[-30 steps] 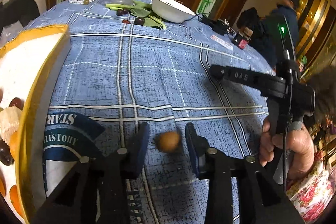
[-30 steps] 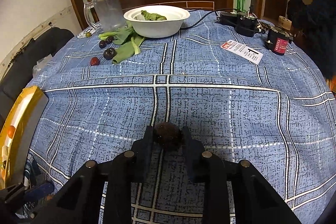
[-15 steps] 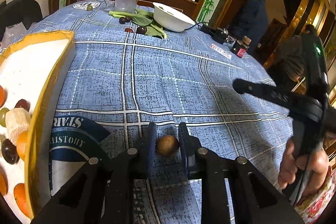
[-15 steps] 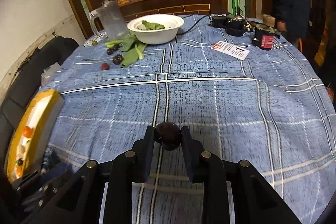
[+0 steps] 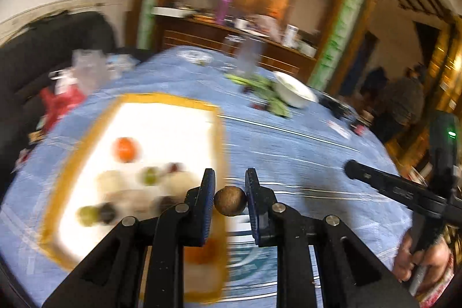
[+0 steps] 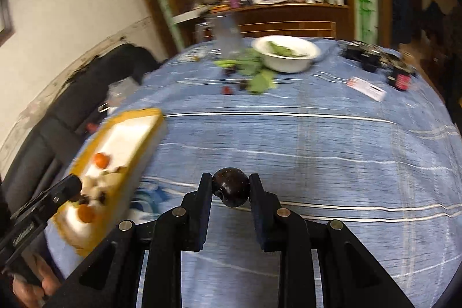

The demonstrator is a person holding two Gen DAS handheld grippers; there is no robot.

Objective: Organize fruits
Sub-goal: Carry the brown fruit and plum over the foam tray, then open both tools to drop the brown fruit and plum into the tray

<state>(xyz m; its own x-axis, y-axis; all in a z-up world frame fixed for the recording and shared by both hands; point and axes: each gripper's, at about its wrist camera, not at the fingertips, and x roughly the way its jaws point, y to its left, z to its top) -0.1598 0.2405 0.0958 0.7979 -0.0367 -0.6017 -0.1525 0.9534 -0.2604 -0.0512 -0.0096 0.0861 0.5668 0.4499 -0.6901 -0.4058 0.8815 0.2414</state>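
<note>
Jaws clamping brown fruit point(image 5: 230, 200), dark fruit point(image 6: 230, 190)

Bare blue tablecloth point(image 6: 317, 140) lies open between the yellow-rimmed tray point(image 6: 144, 140) and white bowl point(image 6: 288, 59).

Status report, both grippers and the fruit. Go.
Left gripper shut on brown fruit. Right gripper shut on dark fruit. Yellow tray ahead, path clear.
</note>
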